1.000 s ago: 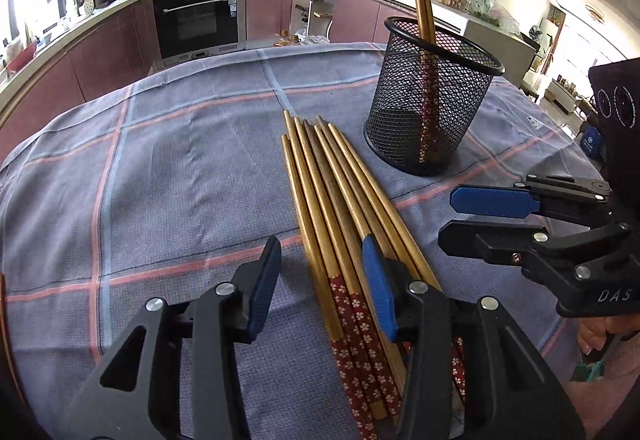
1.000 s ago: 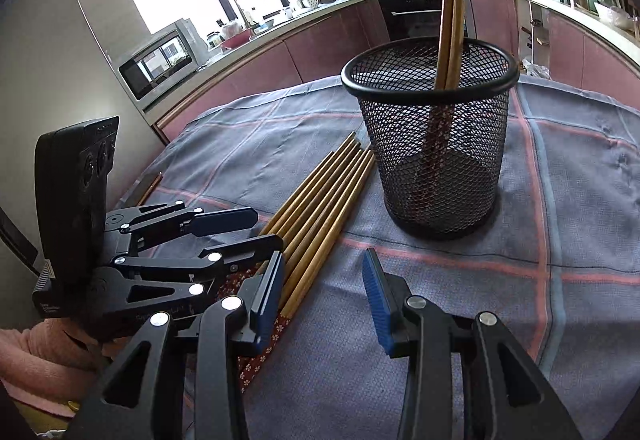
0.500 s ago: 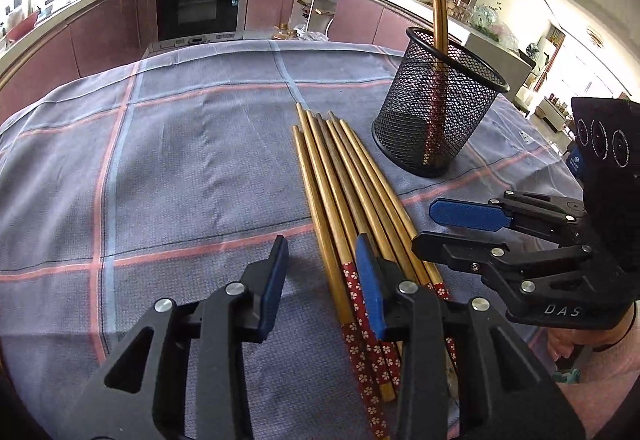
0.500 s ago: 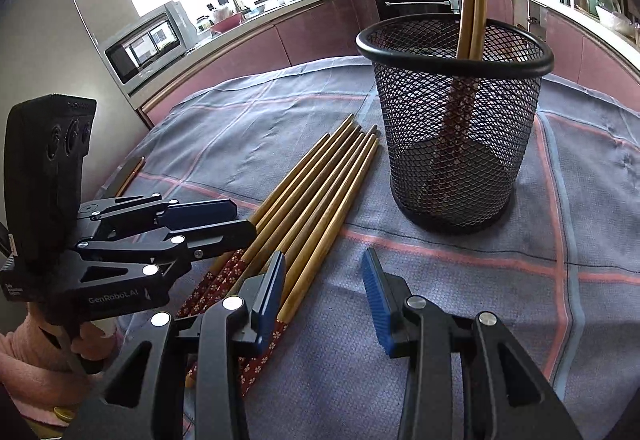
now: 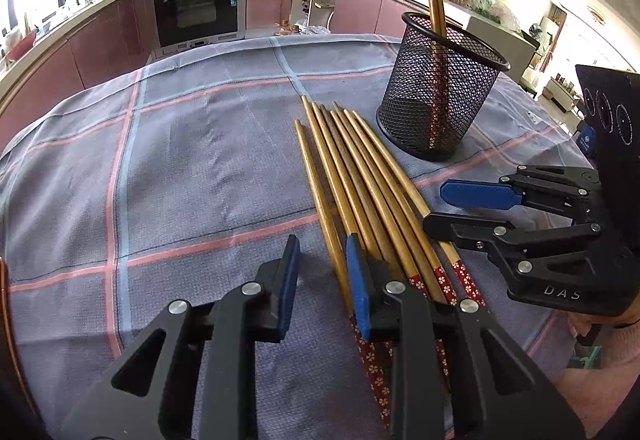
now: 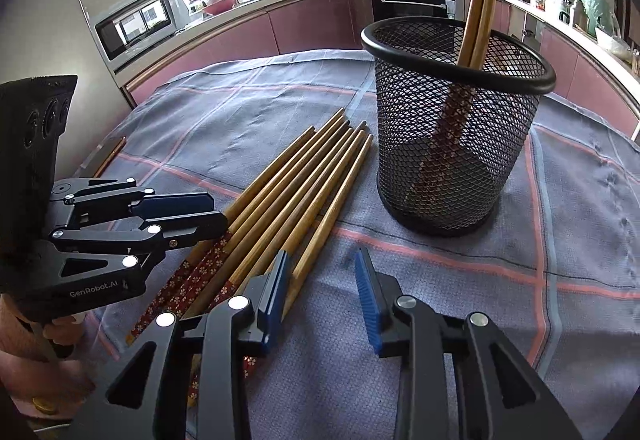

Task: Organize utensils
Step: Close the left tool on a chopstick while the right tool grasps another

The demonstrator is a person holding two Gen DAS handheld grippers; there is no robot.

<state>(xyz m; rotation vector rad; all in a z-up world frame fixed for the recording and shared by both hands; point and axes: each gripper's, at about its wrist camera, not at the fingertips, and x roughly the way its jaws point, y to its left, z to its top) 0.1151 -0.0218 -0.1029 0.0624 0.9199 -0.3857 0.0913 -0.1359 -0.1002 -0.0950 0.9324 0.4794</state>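
1. left wrist view: the left gripper (image 5: 322, 272) has just been narrowing its jaws, a small gap left, nothing between them; the chopsticks (image 5: 360, 184) lie just right of it, fanned toward the mesh holder (image 5: 438, 100) ahead.
2. right wrist view: the right gripper (image 6: 322, 292), jaws closing yet empty, has the bundle at its left finger, likely lining up a pick.

A bundle of wooden chopsticks (image 6: 304, 196) is laid flat on the table (image 6: 580, 224), which is covered by a grey-blue checked cloth (image 6: 248, 112). Just beside the bundle's tips a black mesh cup (image 6: 452, 128) is stood upright, and two chopsticks (image 6: 478, 20) are leaned inside it. The right tool (image 6: 322, 288) is held low over the cloth with its blue pads apart; its jaws have just been closing, with only bare cloth between them. The left tool (image 6: 208, 210) is seen at the left, over the patterned ends, nearly closed.
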